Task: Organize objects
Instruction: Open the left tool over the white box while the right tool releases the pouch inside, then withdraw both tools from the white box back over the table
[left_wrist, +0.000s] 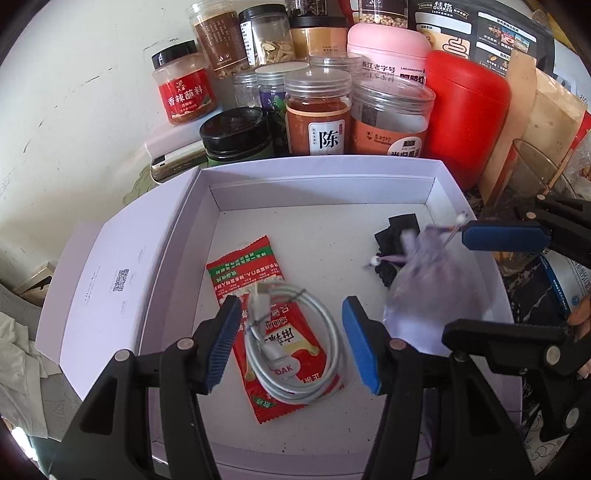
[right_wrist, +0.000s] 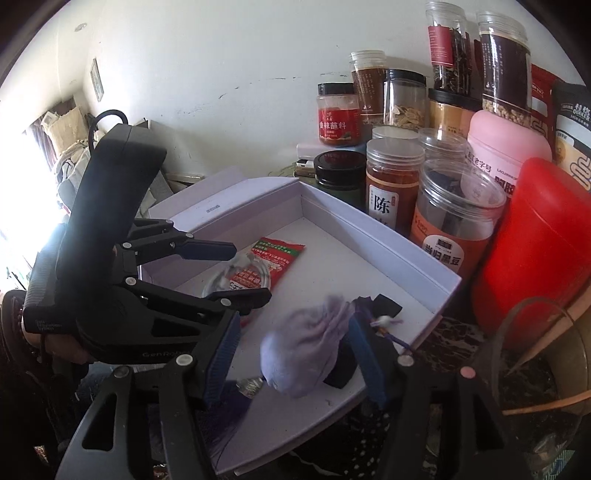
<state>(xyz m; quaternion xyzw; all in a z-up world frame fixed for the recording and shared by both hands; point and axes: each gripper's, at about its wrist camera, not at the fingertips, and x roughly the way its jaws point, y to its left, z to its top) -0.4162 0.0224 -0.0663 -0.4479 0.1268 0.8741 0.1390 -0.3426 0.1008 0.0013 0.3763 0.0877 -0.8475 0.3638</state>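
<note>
I log 1 white box (left_wrist: 207, 177) holding 4 items: sachet (left_wrist: 236, 273) near left, cable (left_wrist: 295, 354) coiled on it, pouch (right_wrist: 306, 347) near right, black piece (left_wrist: 402, 223) beyond it. My left gripper (left_wrist: 290, 341) hangs spread over the cable, pads clear of it. My right gripper (right_wrist: 295, 358) is spread around the blurred pouch; I cannot tell contact. Jars (left_wrist: 317, 110) stand behind the box.

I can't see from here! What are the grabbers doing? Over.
Left hand-held gripper open over coiled cable. Right hand-held gripper open around purple pouch. Both in white box. Nothing blocking.
</note>
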